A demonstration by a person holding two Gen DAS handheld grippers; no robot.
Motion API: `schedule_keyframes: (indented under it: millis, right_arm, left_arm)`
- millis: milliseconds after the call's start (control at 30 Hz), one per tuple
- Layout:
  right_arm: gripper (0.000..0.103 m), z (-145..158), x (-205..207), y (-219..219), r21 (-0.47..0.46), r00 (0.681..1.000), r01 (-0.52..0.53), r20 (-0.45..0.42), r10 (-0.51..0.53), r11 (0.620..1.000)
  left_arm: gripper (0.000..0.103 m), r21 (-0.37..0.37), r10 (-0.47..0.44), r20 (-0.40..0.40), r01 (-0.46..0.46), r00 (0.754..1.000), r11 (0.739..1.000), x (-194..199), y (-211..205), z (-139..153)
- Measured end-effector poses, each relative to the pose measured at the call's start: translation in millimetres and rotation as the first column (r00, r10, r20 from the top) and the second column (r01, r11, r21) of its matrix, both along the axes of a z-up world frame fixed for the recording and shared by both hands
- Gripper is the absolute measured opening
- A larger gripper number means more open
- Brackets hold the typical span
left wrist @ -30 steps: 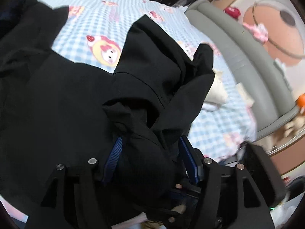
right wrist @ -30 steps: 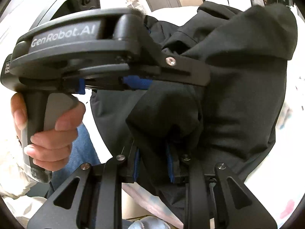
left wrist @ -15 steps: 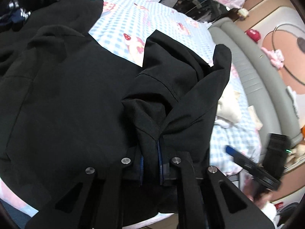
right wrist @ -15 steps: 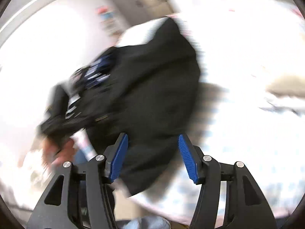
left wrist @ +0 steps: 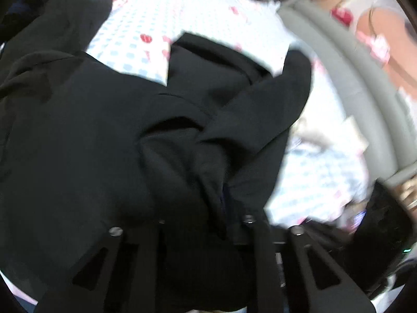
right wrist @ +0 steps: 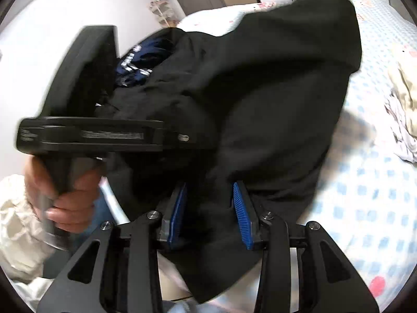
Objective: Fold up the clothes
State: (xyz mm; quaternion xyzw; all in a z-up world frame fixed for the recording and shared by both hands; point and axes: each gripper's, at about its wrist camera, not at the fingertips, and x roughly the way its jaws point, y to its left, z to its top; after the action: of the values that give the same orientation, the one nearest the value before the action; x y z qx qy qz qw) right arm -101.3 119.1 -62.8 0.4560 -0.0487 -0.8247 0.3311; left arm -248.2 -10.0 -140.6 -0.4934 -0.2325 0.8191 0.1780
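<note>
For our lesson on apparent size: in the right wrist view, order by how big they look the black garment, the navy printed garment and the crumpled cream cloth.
1. Black garment, by far.
2-3. Navy printed garment and crumpled cream cloth: similar, both partly hidden, so unranked.

My left gripper sits at the near edge of the bed, with a bunch of the jacket between its fingers. The jacket lies spread on the bed, mostly to the left. My right gripper is beside it, with the jacket's edge between its fingers. A crumpled cloth lies on the bed to the right. A padded headboard runs behind the bed.
</note>
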Motion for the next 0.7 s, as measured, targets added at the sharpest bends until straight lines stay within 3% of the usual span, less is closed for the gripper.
schedule_keyframes:
  millis: [33, 133, 267, 367, 433, 533, 600, 633, 700]
  right_arm:
    - [0.039, 8, 2, -3, -0.020, 1.000, -0.005, -0.004, 0.005, 1.000]
    - [0.043, 36, 10, -4, -0.079, 0.999, -0.013, -0.037, 0.010, 0.997]
    - [0.061, 64, 11, 1, -0.126, 0.994, 0.047, -0.087, -0.059, 0.991]
    - [0.065, 57, 0, -24, -0.094, 0.997, 0.024, -0.075, -0.032, 0.995]
    - [0.065, 45, -9, -48, -0.043, 0.998, -0.016, -0.057, 0.013, 0.999]
    - [0.064, 5, -18, -87, 0.127, 0.998, -0.055, -0.001, 0.056, 0.990]
    - [0.066, -12, -20, -93, 0.177, 0.999, -0.030, 0.026, 0.026, 0.984]
    - [0.067, -19, -20, -94, 0.187, 0.999, -0.015, 0.036, 0.008, 0.982]
    - [0.071, -22, -22, -78, 0.123, 0.997, 0.041, 0.066, -0.050, 0.992]
  left_arm:
    - [0.013, 0.039, 0.024, -0.030, -0.022, 0.999, 0.999, 7, -13, 11]
    - [0.012, 0.031, 0.103, -0.109, -0.100, 0.989, 0.994, 29, -56, 41]
    - [0.012, 0.029, 0.213, -0.109, -0.211, 0.971, 0.977, 54, -132, 49]
    - [0.017, -0.005, 0.260, 0.003, -0.260, 0.965, 0.965, 56, -181, 15]
    - [0.023, -0.028, 0.267, 0.094, -0.265, 0.959, 0.964, 55, -192, -12]
    - [0.024, 0.004, 0.281, 0.148, -0.285, 0.948, 0.959, 66, -220, -24]
    - [0.043, -0.059, 0.332, 0.094, -0.328, 0.938, 0.943, 82, -239, -7]
    - [0.057, -0.089, 0.356, 0.066, -0.350, 0.932, 0.932, 90, -248, 1]
    - [0.063, -0.065, 0.358, 0.047, -0.355, 0.933, 0.933, 101, -259, 7]
